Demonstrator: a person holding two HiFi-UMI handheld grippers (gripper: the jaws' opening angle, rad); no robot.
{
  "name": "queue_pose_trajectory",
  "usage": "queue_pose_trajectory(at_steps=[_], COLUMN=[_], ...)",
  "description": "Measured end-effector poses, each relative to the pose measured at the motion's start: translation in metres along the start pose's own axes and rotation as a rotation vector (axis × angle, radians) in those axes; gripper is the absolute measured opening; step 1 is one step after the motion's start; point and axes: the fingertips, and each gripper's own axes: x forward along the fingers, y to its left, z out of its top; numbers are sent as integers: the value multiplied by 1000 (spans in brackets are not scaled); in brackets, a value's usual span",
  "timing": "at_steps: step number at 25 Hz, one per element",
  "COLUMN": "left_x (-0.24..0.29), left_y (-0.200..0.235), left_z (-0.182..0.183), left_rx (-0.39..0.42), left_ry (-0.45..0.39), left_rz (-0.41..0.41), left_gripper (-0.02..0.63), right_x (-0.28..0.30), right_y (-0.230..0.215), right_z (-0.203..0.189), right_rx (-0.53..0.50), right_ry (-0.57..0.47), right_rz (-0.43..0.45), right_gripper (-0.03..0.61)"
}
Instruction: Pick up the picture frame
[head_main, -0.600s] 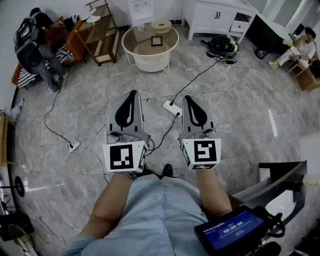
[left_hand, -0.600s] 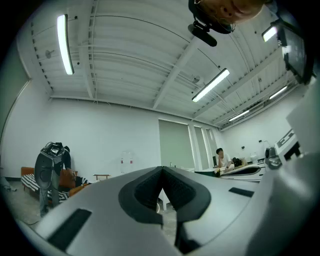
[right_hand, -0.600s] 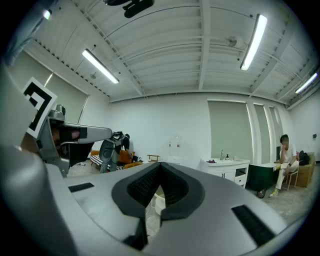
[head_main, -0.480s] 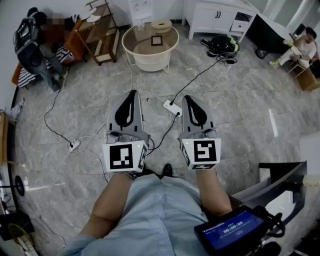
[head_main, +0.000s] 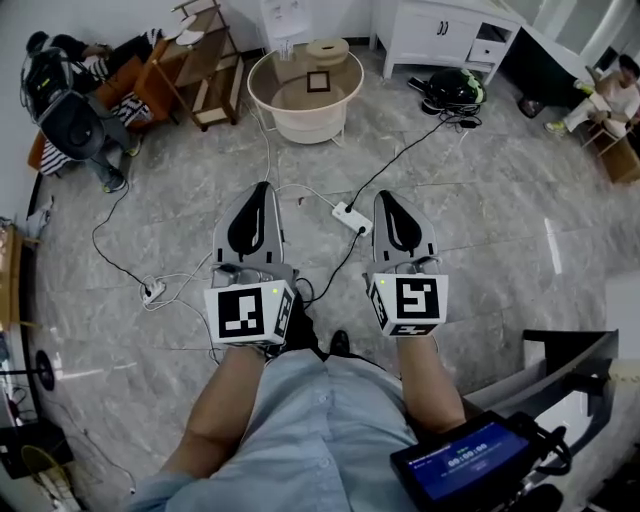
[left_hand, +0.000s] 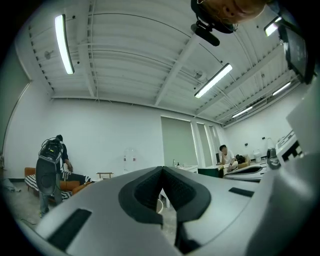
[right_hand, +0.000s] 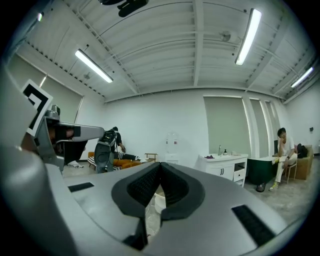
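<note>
The picture frame (head_main: 318, 82), small and dark with a pale centre, lies on a round cream table (head_main: 300, 122) far across the floor. Both grippers are held level side by side in front of the person's body, well short of the table. My left gripper (head_main: 262, 187) is shut with nothing between its pads. My right gripper (head_main: 386, 196) is shut and empty too. In the left gripper view the left gripper (left_hand: 162, 169) has its jaws meeting at the tip. The right gripper (right_hand: 160, 165) looks the same in the right gripper view, and a sliver of the pale table (right_hand: 159, 201) shows below the tips.
A white power strip (head_main: 352, 217) and black and white cables lie on the marble floor just ahead of the grippers. A wooden shelf (head_main: 205, 65), a white cabinet (head_main: 440, 35), a black bag (head_main: 455, 88), a person with a backpack (head_main: 70, 110) and a seated person (head_main: 620, 100) ring the room.
Both grippers stay shut and empty; the right one sits slightly further right and lower in the head view. The person with the backpack at the back left has shifted.
</note>
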Motion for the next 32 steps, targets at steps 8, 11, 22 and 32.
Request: queue_pose_trajectory(at_steps=[8,11,22,32], left_x=[74,115,283,377], left_y=[46,89,243,294], left_z=[-39,-56,-66,-80], left_rx=[-35,-41,-38,-62], left_ry=[20,26,7,16], left_rz=[1,2,-57,-131], left_gripper=[11,11,11,11], right_x=[93,151,367,447], right_y=[-5,4,28,4], right_z=[-19,-21,10,31], right_rx=[-19,-27,-22,-36], right_ry=[32,38,31,23], right_rz=[5,-8,-74,-200], right_gripper=[14,14,14,14])
